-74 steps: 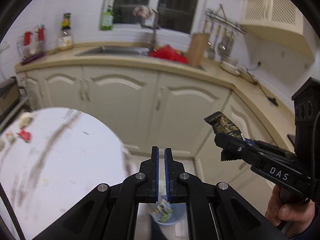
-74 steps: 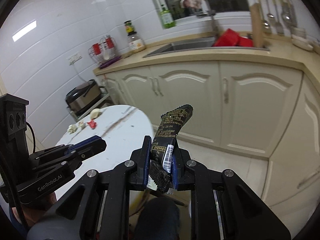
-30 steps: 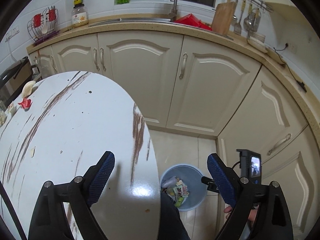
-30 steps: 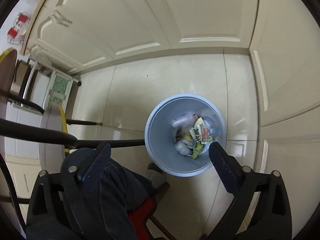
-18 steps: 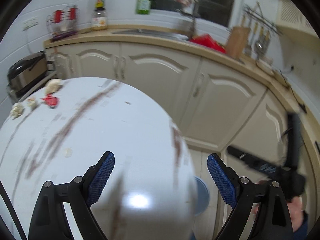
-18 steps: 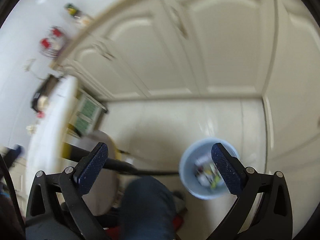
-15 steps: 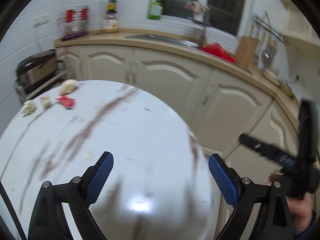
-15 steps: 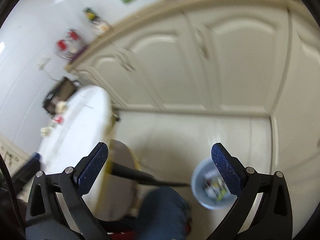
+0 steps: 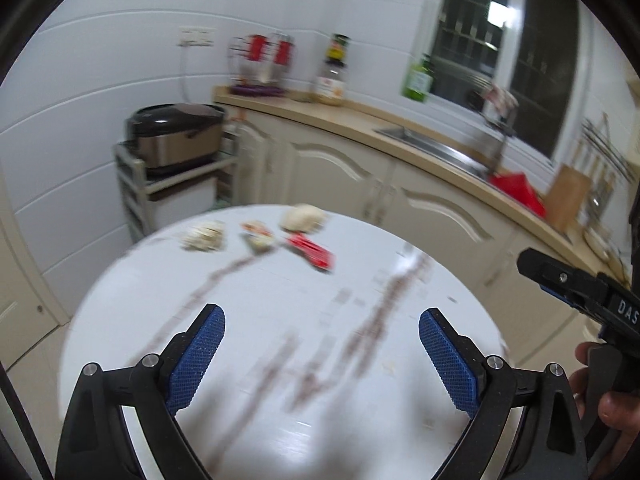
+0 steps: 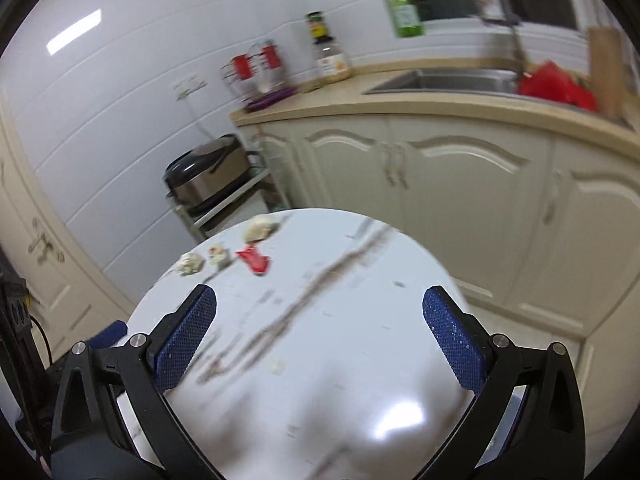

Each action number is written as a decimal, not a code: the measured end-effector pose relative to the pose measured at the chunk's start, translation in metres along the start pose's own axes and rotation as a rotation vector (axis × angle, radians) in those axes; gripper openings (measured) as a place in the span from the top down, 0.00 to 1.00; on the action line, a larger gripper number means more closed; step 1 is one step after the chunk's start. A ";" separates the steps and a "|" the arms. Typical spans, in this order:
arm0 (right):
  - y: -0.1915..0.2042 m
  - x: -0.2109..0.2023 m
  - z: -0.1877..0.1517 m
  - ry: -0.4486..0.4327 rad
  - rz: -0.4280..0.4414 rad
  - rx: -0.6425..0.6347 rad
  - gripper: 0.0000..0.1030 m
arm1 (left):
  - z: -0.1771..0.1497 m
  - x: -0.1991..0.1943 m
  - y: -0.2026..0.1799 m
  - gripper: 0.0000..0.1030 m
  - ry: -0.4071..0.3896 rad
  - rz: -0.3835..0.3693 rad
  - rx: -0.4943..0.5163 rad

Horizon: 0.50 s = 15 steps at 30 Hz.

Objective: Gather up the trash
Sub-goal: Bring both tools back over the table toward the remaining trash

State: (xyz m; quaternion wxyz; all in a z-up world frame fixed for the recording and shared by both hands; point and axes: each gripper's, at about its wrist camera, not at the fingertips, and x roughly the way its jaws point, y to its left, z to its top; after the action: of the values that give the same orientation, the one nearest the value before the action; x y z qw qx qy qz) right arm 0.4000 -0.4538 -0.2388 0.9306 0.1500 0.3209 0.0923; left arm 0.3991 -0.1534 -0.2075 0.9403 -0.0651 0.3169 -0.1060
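Observation:
Several pieces of trash lie at the far side of the round white table: a red wrapper, two crumpled pale wads and a small printed packet. The right wrist view shows the red wrapper, the wads and the packet. My left gripper is open and empty over the near table. My right gripper is open and empty too, and shows side-on in the left wrist view.
Cream kitchen cabinets with a sink run behind the table. A rice cooker stands on a shelf cart at the back left. Bottles and a rack stand on the counter. A small crumb lies on the table.
Both grippers let their wrappers go over the blue bin and opened. They have since swung up and left from the bin to face the table and its trash.

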 end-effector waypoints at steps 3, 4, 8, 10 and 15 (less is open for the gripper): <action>0.031 0.021 0.007 0.017 0.016 -0.052 0.00 | 0.007 -0.001 0.030 0.05 -0.018 0.043 -0.034; 0.044 0.030 0.011 0.026 0.020 -0.077 0.00 | 0.011 0.003 0.034 0.03 -0.018 0.052 -0.037; 0.076 0.061 0.019 0.062 0.013 -0.152 0.00 | 0.021 0.023 0.057 0.03 -0.004 0.099 -0.040; 0.083 0.080 0.021 0.087 0.005 -0.180 0.00 | 0.026 0.039 0.067 0.03 0.017 0.121 -0.033; 0.091 0.134 0.022 0.166 -0.021 -0.217 0.00 | 0.053 0.104 0.082 0.03 0.087 0.169 0.002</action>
State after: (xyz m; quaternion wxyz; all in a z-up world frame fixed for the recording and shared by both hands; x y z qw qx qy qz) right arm 0.5110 -0.3371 -0.2678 0.9125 0.0369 0.3864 0.1288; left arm 0.5251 -0.0964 -0.2420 0.9313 -0.0324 0.3615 -0.0295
